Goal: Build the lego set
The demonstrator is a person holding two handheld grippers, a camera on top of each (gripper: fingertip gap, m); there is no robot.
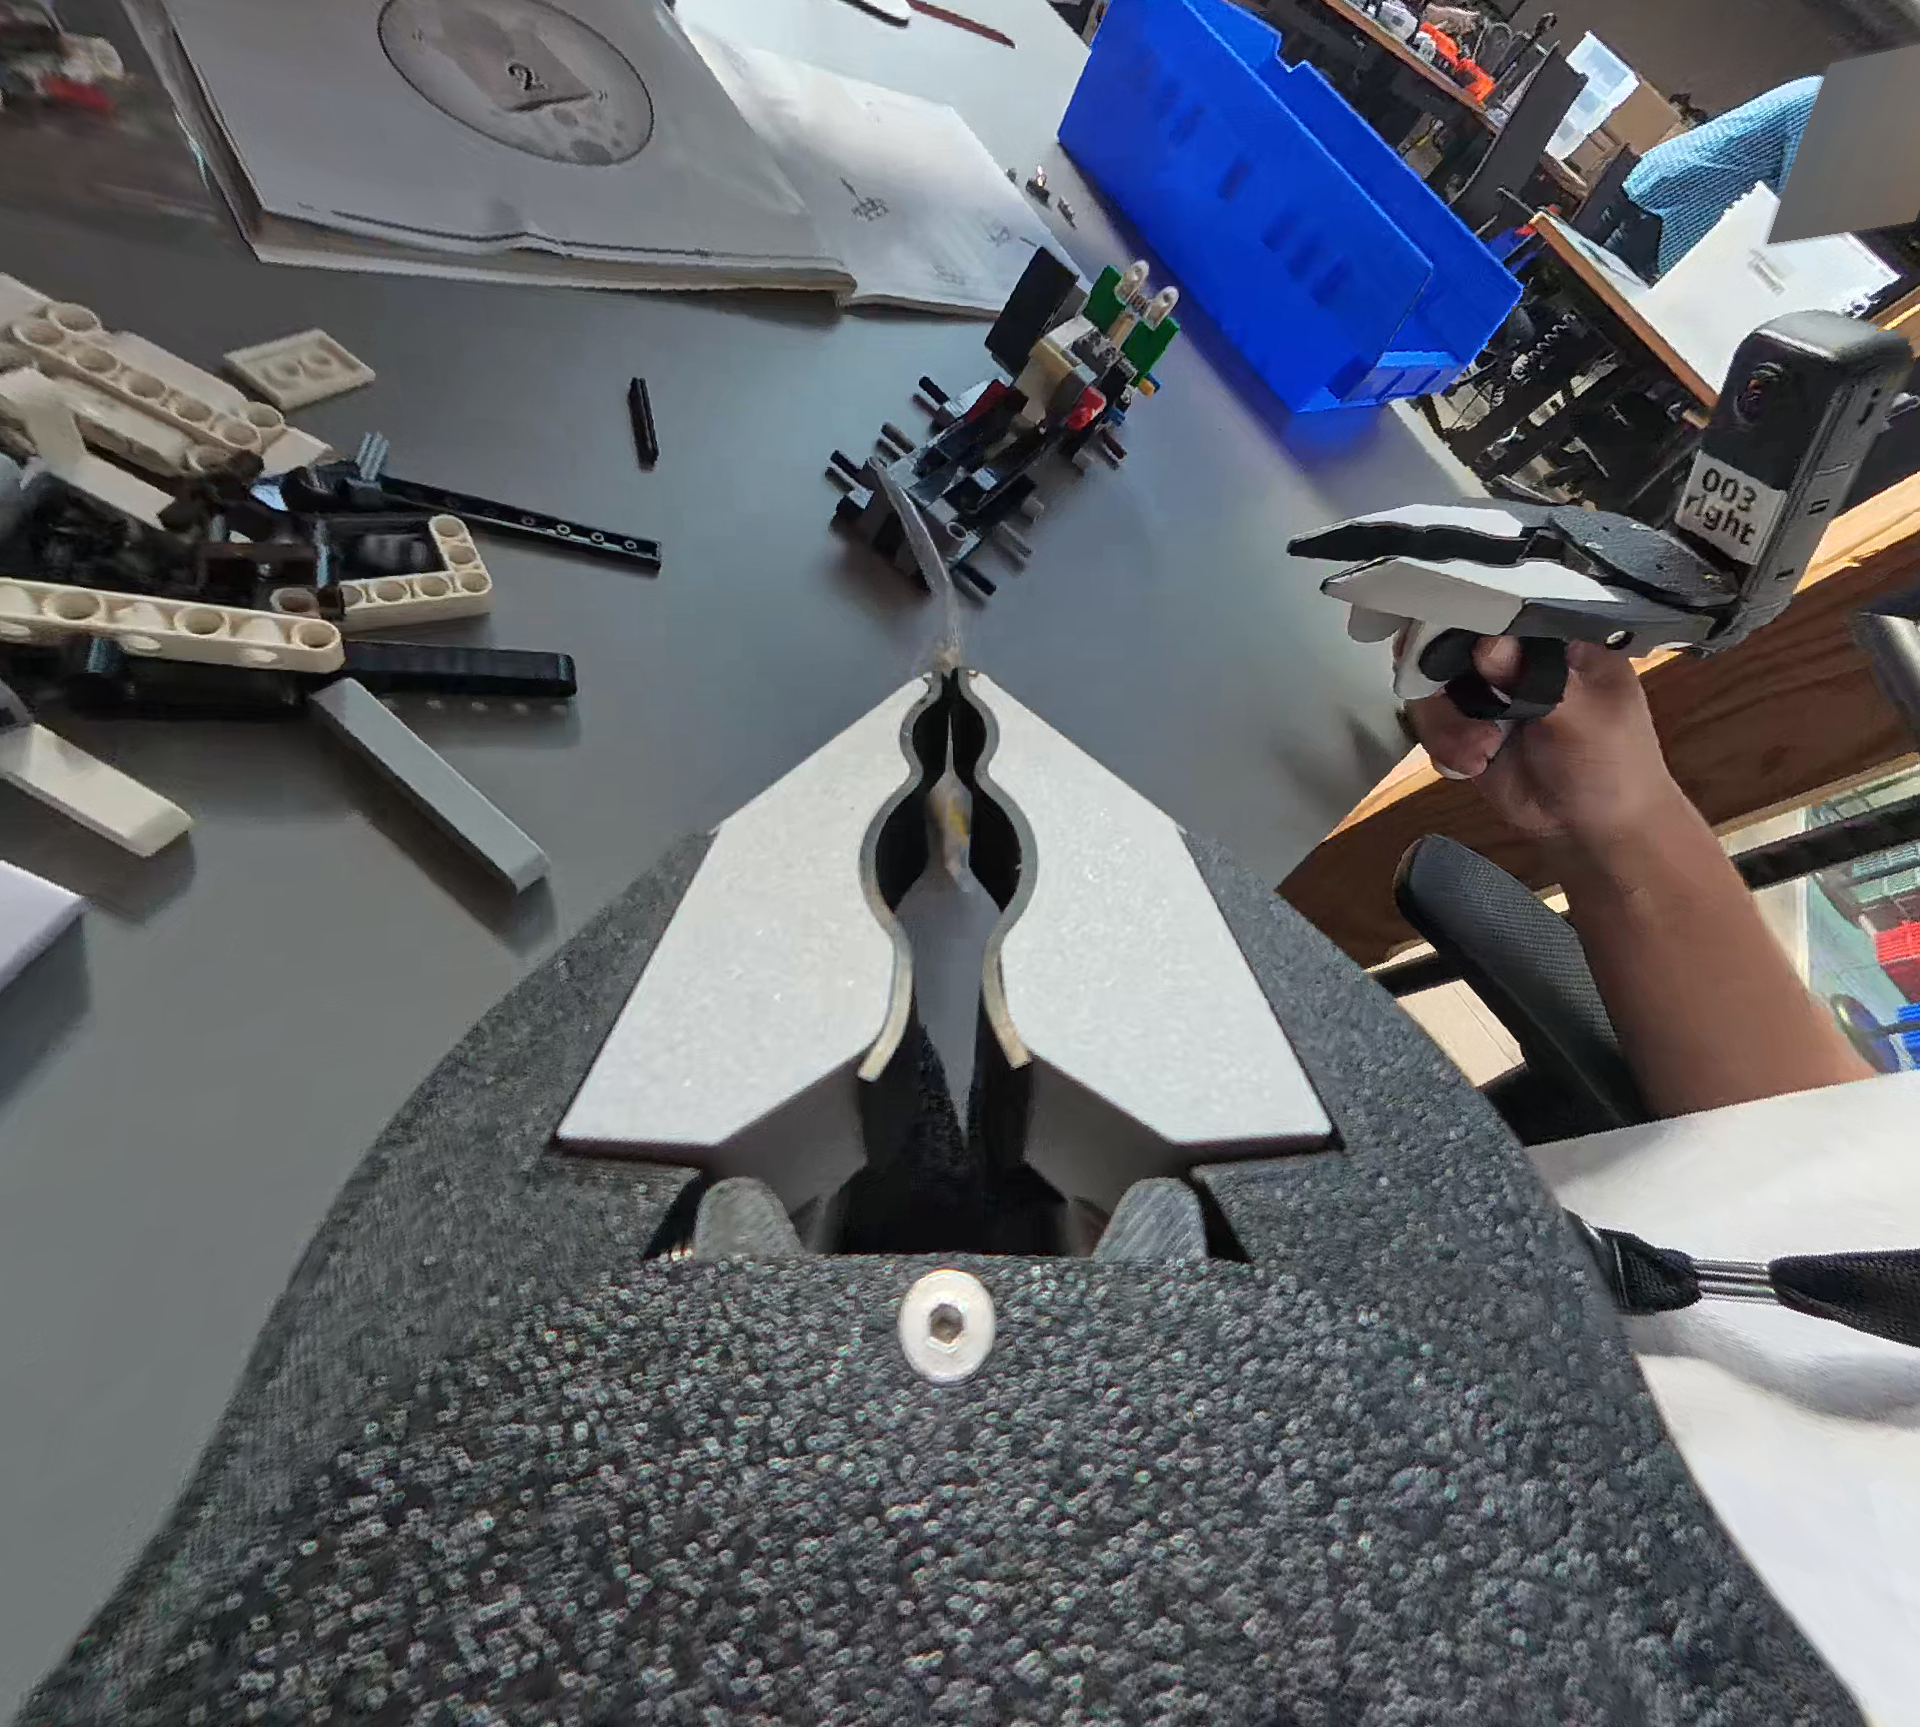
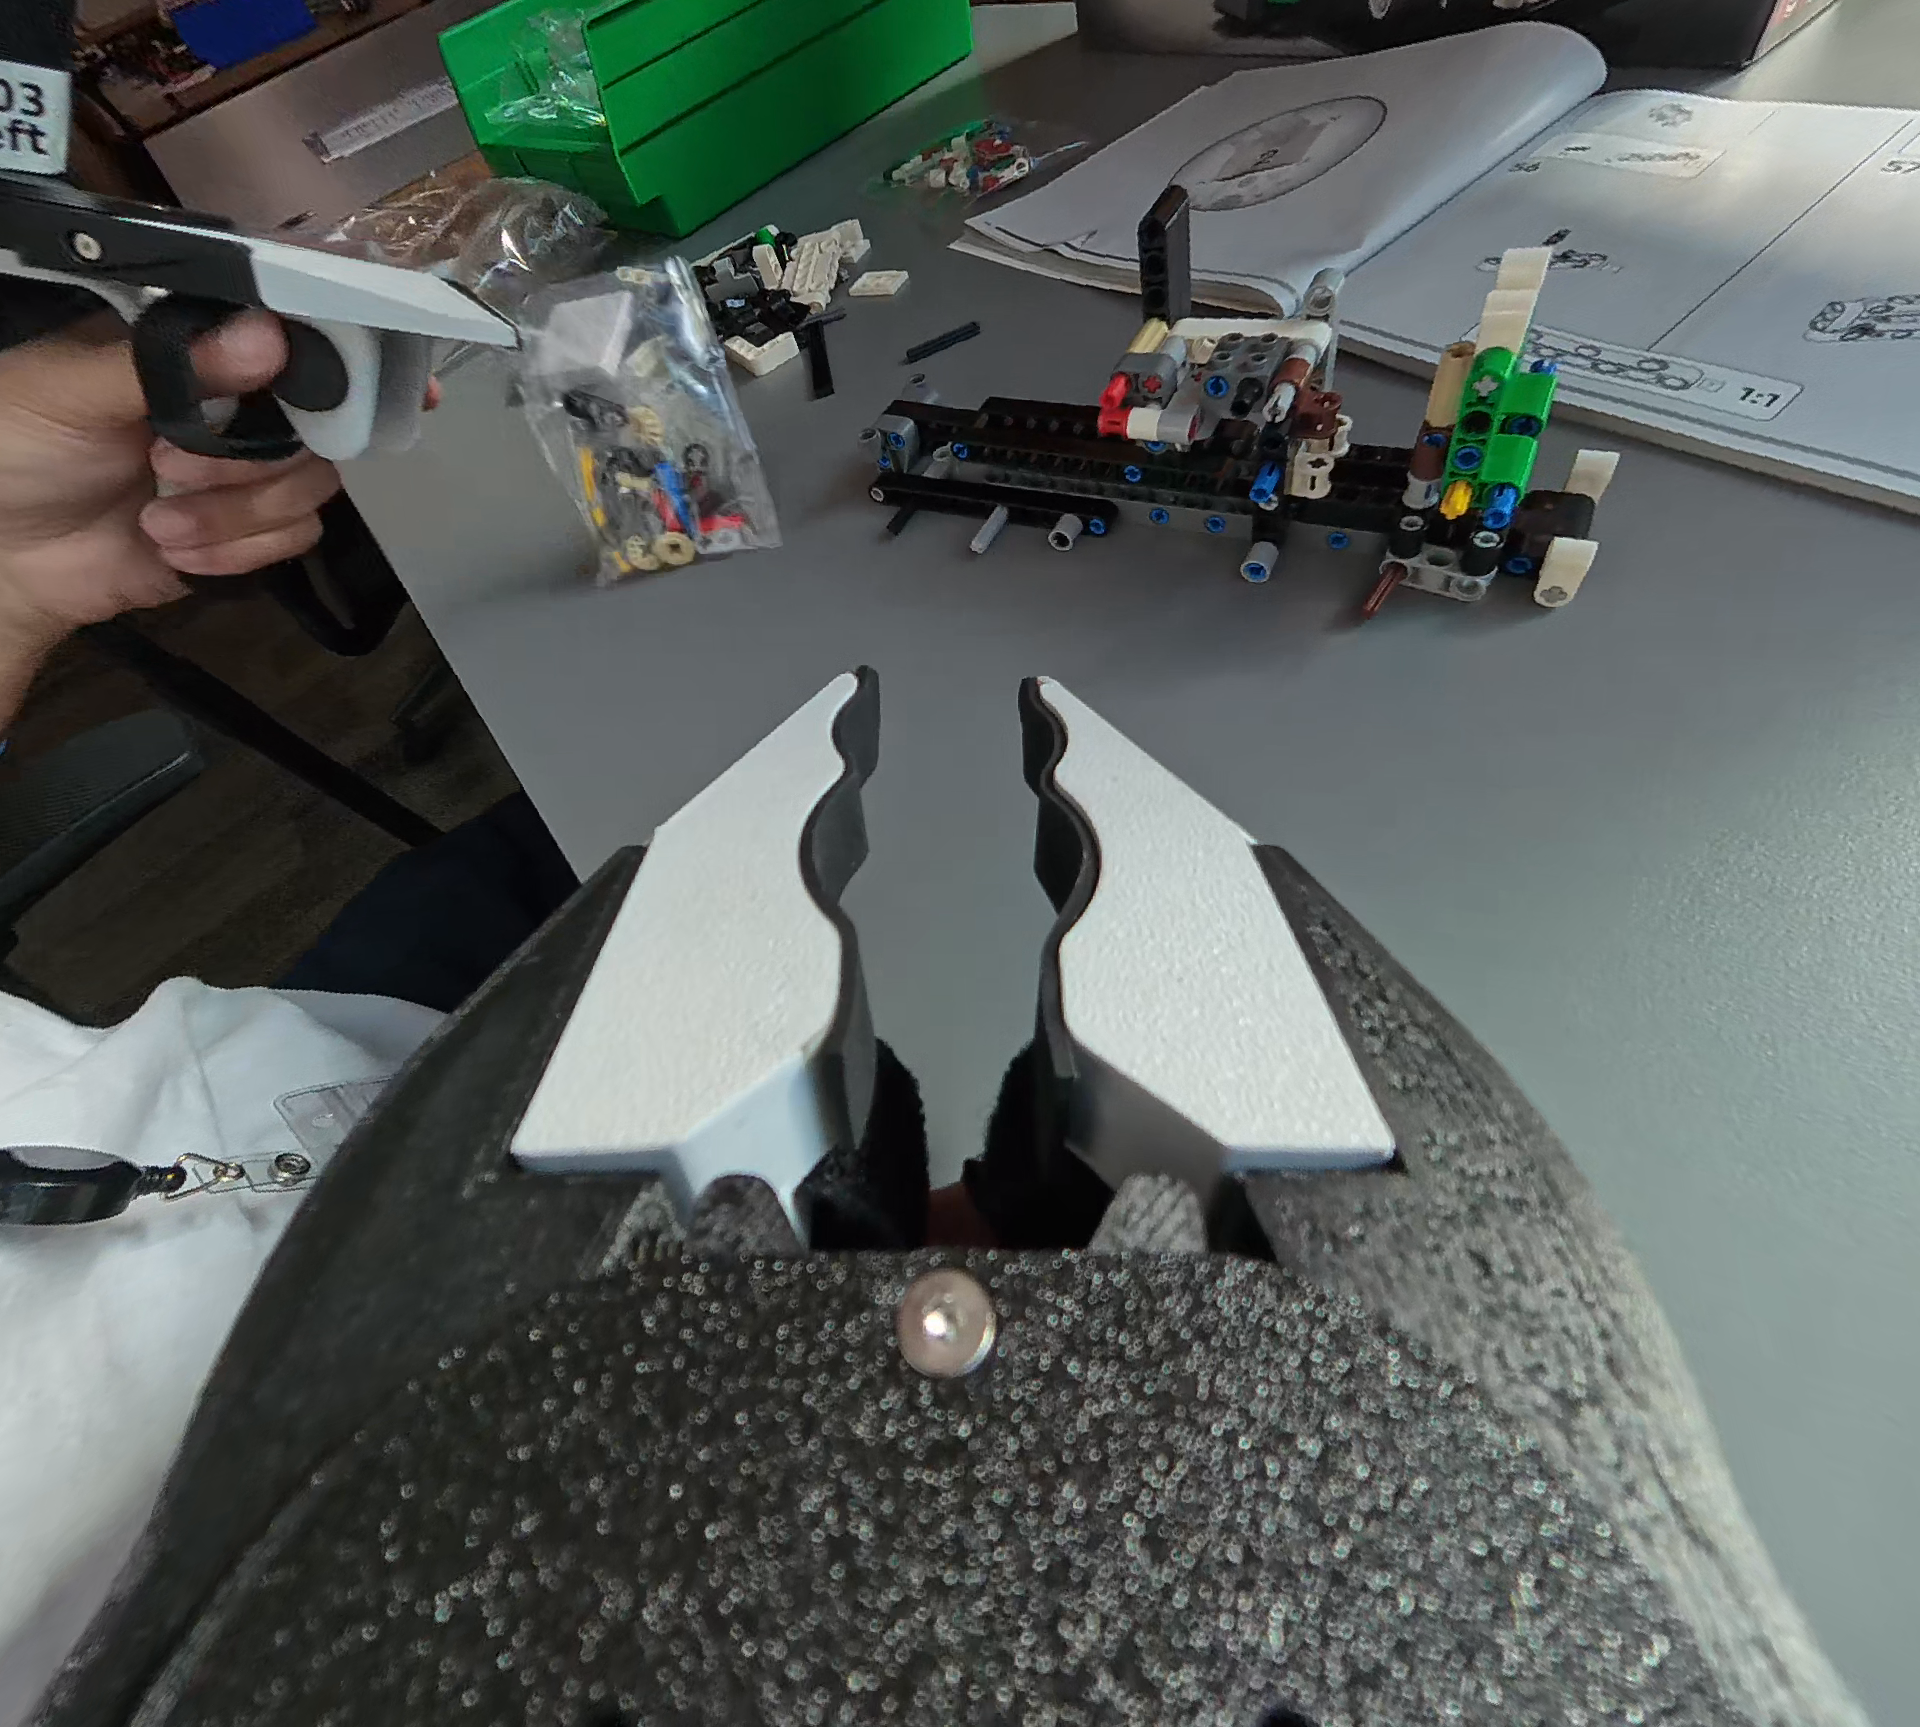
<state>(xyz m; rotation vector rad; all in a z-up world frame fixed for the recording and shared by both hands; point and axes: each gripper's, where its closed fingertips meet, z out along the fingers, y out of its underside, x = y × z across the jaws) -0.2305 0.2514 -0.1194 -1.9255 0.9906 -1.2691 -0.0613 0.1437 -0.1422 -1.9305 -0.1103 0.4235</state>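
- The left claw [image 2: 514, 337] is clamped on the top corner of a clear bag [image 2: 649, 430] of small parts, which hangs from its tips above the table [image 2: 1351, 846] near the edge.
- The bag looks unopened; its parts are all inside.
- The right claw [image 2: 948, 690] stands parted with nothing between its fingers, over bare table, well apart from the bag.
- A part-built model [image 2: 1226, 451] lies on the table beyond, in front of an open booklet [image 2: 1558, 223].
- Loose pieces [image 1: 208, 534] lie in a heap to the left; a green bin [image 2: 748, 36] and a blue bin [image 1: 1278, 223] stand farther back.
- As a judgement: the build looks only partly done.
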